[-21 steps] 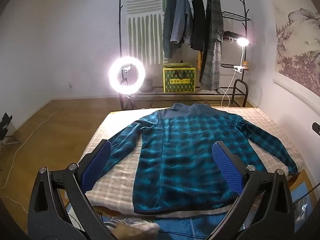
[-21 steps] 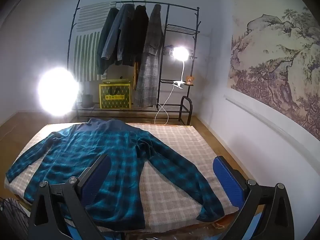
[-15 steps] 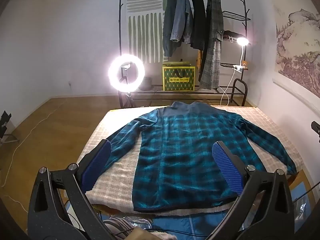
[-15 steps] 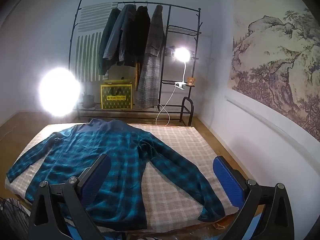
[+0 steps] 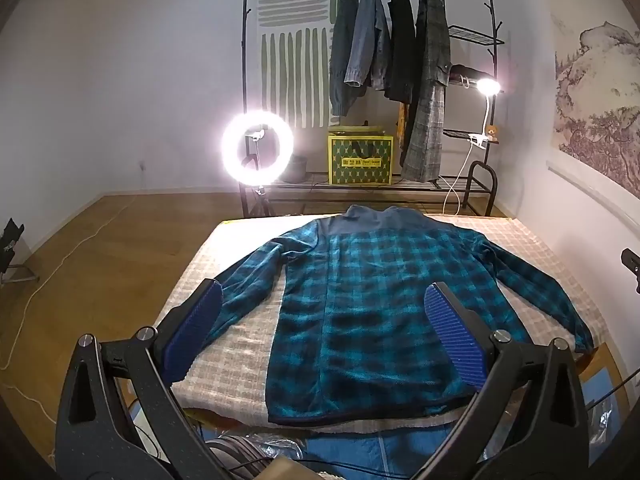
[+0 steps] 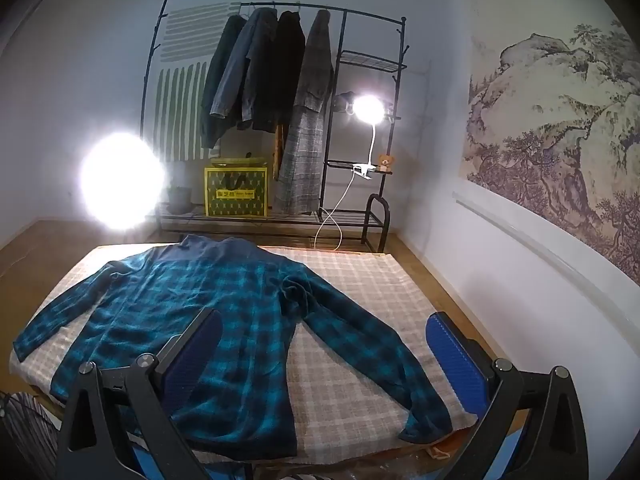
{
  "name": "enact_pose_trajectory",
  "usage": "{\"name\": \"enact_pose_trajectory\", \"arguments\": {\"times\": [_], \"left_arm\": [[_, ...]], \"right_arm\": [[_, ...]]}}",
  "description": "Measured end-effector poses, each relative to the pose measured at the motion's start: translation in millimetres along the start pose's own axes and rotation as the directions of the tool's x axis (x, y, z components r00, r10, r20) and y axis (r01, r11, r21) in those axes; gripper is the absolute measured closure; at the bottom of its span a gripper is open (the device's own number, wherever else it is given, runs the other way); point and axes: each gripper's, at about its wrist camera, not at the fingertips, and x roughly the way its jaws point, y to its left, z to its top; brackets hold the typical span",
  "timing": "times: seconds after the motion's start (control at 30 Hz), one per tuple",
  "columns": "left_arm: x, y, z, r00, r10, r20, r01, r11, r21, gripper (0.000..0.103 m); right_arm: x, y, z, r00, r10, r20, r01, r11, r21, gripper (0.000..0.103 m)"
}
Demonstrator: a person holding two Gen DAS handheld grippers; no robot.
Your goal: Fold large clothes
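So there's one teal plaid jacket lying flat, back side up, on the checked mat. Collar end with the plain blue yoke is at the far side, hem is at the near edge, and both sleeves are spread out to the sides. In the right wrist view the same jacket sits on the left half of the mat, with one sleeve running diagonally toward the near right corner, cuff right by the mat's edge.

Two grippers, both hanging above the near end of the mat and tilted a bit downward toward it. The left gripper has its jaws spread all the way with nothing between the blue pads; it lines up roughly over the jacket's lower body, one pad over the left sleeve area. The right gripper is the same deal: jaws wide apart, gripping nothing, not touching the fabric, framing the right sleeve.

Further back: one black clothes rack against the wall with four garments hanging on it, one yellow-and-green box on its bottom shelf, one ring light to the left, one clip lamp on the rack's shelves with a small teddy bear next to the clip. One landscape mural on the right wall.
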Motion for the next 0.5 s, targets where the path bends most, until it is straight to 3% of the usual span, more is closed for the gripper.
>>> {"name": "enact_pose_trajectory", "arguments": {"times": [0.5], "left_arm": [[-2.9, -1.4, 3.0, 1.0, 0.0, 0.01, 0.0, 1.0, -0.004, 0.0]], "right_arm": [[1.0, -3.9, -0.3, 1.0, -0.003, -0.005, 0.003, 1.0, 0.003, 0.0]]}}
